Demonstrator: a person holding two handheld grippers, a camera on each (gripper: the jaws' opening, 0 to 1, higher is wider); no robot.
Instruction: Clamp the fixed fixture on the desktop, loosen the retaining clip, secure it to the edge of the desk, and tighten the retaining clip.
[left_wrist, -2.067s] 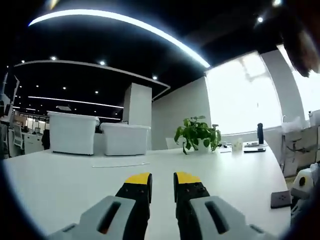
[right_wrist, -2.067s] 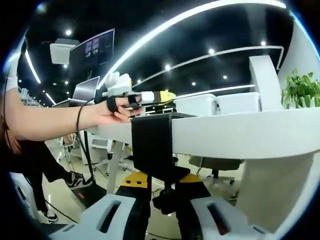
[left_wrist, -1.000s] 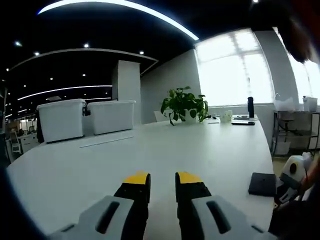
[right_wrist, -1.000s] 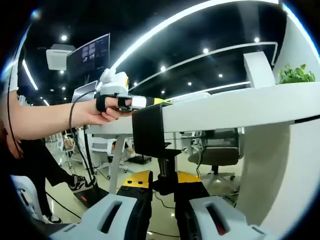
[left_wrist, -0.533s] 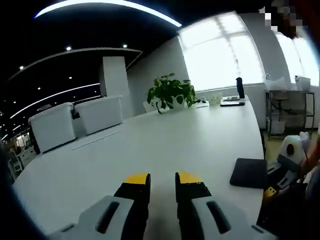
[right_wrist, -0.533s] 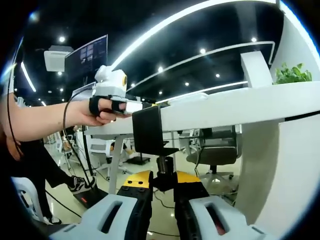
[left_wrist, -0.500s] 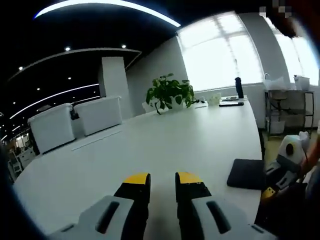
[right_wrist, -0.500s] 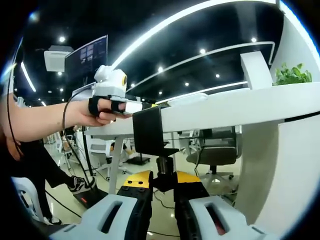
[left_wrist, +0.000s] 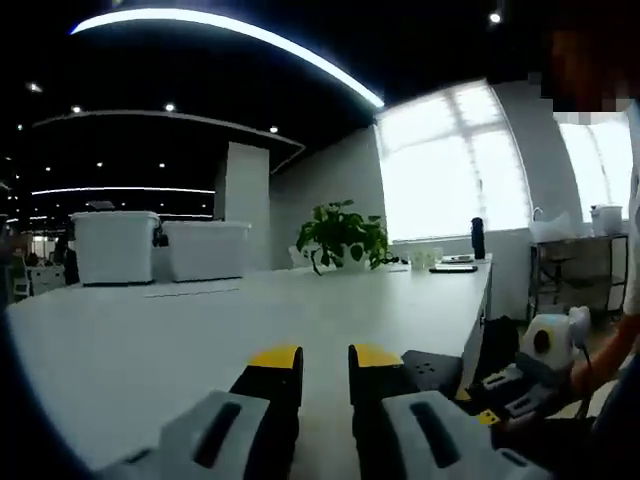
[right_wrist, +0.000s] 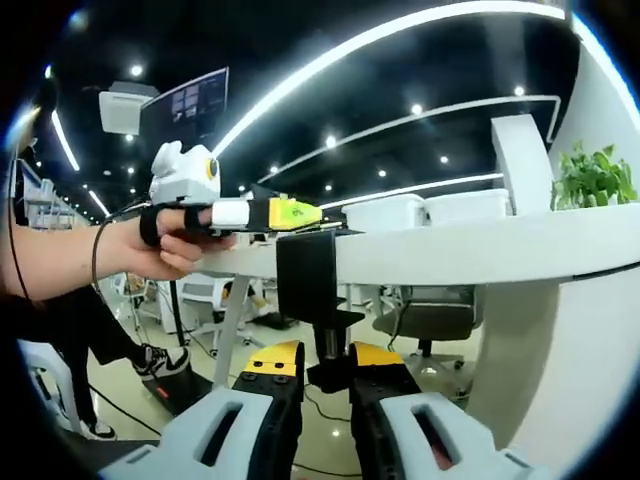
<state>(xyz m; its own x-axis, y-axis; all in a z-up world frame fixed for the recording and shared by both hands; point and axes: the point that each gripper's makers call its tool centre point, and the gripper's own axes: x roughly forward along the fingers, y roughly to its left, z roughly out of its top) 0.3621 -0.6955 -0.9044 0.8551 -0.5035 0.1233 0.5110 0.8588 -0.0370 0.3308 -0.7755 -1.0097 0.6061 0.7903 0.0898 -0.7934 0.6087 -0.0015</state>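
Each handheld gripper has 2 black jaws with yellow tips rising from pale grey moulded housings with dark slots: the left gripper (left_wrist: 325, 362) and the right gripper (right_wrist: 326, 358). In the right gripper view, black straps wrap the person's hand (right_wrist: 160, 247), a thin black cable trails below, dark trousers and black-and-white sneakers (right_wrist: 150, 362) show
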